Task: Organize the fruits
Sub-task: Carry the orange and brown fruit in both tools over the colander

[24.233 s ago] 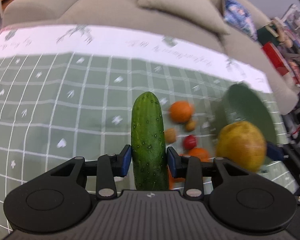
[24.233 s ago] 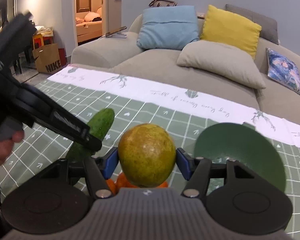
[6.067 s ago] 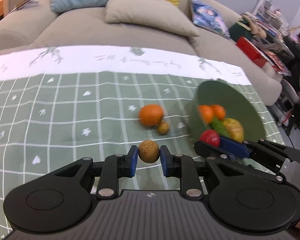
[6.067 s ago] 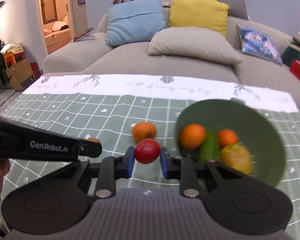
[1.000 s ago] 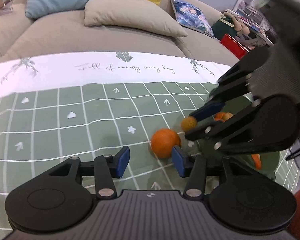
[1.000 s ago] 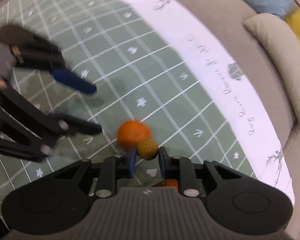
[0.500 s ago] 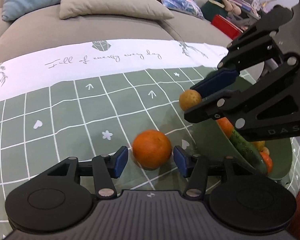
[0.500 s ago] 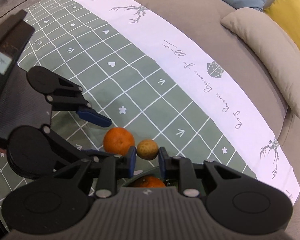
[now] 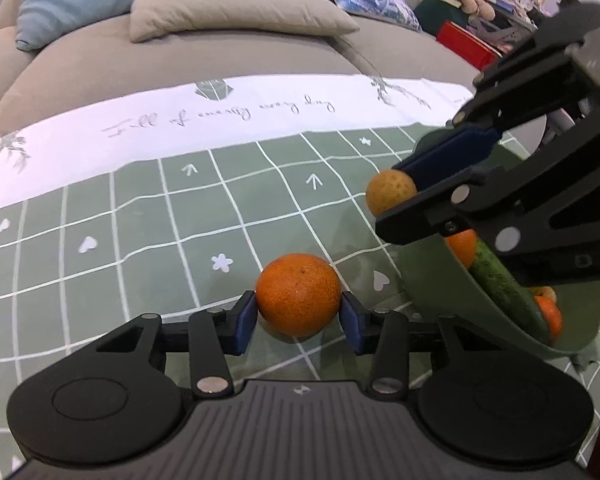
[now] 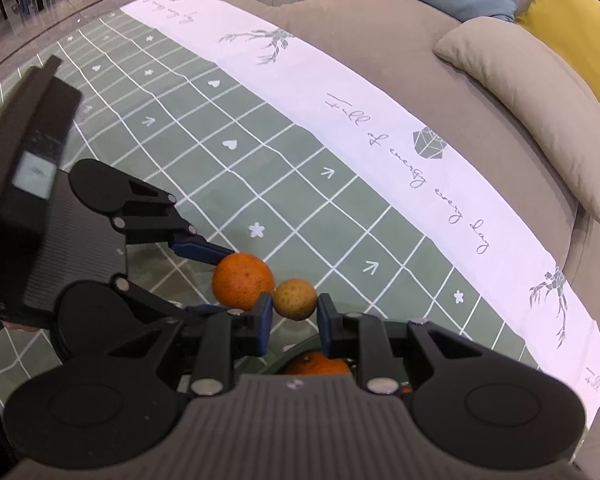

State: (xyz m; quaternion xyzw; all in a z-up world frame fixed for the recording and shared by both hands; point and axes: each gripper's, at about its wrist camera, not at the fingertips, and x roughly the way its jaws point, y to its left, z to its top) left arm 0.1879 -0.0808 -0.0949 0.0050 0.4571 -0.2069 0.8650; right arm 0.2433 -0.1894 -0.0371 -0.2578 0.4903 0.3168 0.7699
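An orange (image 9: 298, 294) lies on the green checked tablecloth, between the blue pads of my left gripper (image 9: 298, 316); the pads touch its sides. The same orange shows in the right wrist view (image 10: 242, 279). My right gripper (image 10: 293, 317) is shut on a small brownish-yellow round fruit (image 10: 294, 299), also seen in the left wrist view (image 9: 390, 197), and holds it above the near rim of the green bowl (image 9: 439, 280). The bowl holds a cucumber (image 9: 507, 292) and oranges (image 9: 461, 246).
A grey sofa (image 9: 220, 52) with beige, blue and yellow cushions stands behind the table. The cloth's white border with script (image 10: 411, 168) runs along the far edge. Red and cluttered items (image 9: 467, 44) are at the far right.
My left gripper has moved up to the orange and closed its pads onto it. My right gripper has carried the small fruit from the table to above the bowl's rim.
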